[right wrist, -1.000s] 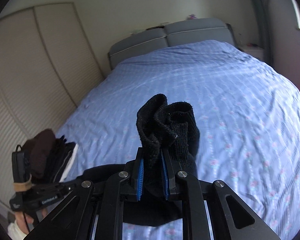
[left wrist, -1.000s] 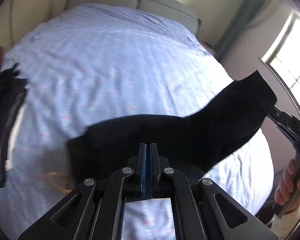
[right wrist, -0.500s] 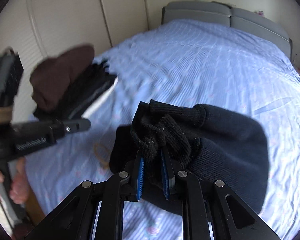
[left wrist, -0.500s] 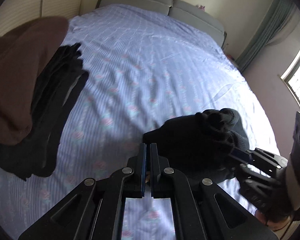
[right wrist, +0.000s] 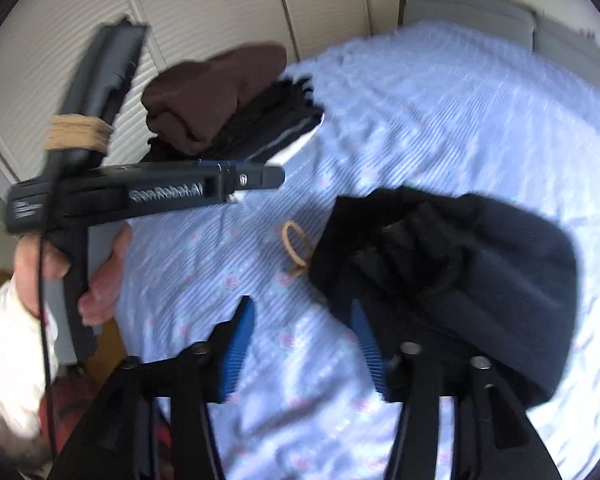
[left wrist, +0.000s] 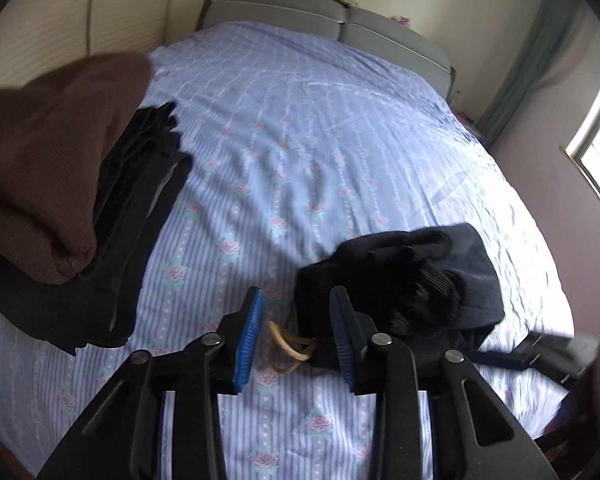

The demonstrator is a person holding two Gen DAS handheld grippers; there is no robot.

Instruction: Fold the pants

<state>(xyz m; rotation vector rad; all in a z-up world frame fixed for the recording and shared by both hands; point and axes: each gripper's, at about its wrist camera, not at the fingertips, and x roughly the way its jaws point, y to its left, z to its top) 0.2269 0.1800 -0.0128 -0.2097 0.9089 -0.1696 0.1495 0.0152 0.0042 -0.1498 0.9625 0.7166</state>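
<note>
The black knit pants (left wrist: 412,288) lie folded in a thick bundle on the bed's near right part; they also show in the right wrist view (right wrist: 460,280). My left gripper (left wrist: 296,320) is open and empty, just left of the bundle's near edge. My right gripper (right wrist: 304,324) is open and empty, its right finger against the bundle's near side. The left gripper also shows from the side in the right wrist view (right wrist: 260,178), held in a hand.
A stack of folded clothes, brown on top (left wrist: 48,168) of black (left wrist: 140,200), sits at the bed's left edge (right wrist: 220,96). A tan elastic loop (left wrist: 288,344) lies beside the bundle (right wrist: 296,240). The blue floral sheet (left wrist: 300,128) stretches to a grey headboard (left wrist: 324,20).
Both grippers opened and let go of the pants. The pants went from held up and stretched to lying folded on the bed. Both grippers drew back slightly.
</note>
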